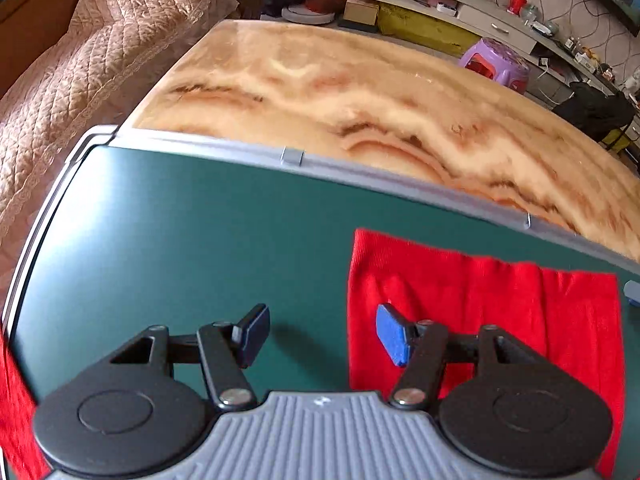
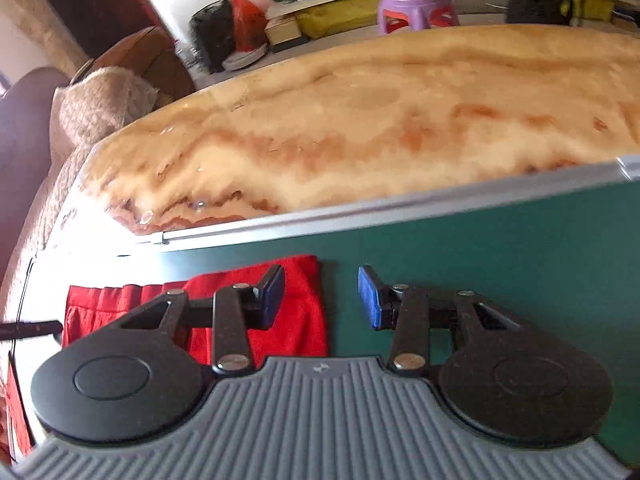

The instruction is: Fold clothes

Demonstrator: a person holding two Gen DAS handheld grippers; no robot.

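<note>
A red ribbed garment (image 1: 480,312) lies flat on a dark green board (image 1: 180,240), folded into a compact rectangle. My left gripper (image 1: 322,336) hovers open over the garment's left edge: the blue pad is above the red cloth, the dark pad above bare green board. In the right wrist view the same red garment (image 2: 296,320) lies low and to the left. My right gripper (image 2: 320,300) is open over its right edge, with nothing between its fingers. More red cloth (image 1: 16,412) shows at the left wrist view's lower left edge.
The green board has a grey metal frame (image 1: 292,158) and rests on a marbled beige table (image 1: 360,100). A quilted beige sofa cover (image 1: 80,60) lies to the left. Beyond the table stand a purple stool (image 1: 498,64), a low shelf with clutter and bags.
</note>
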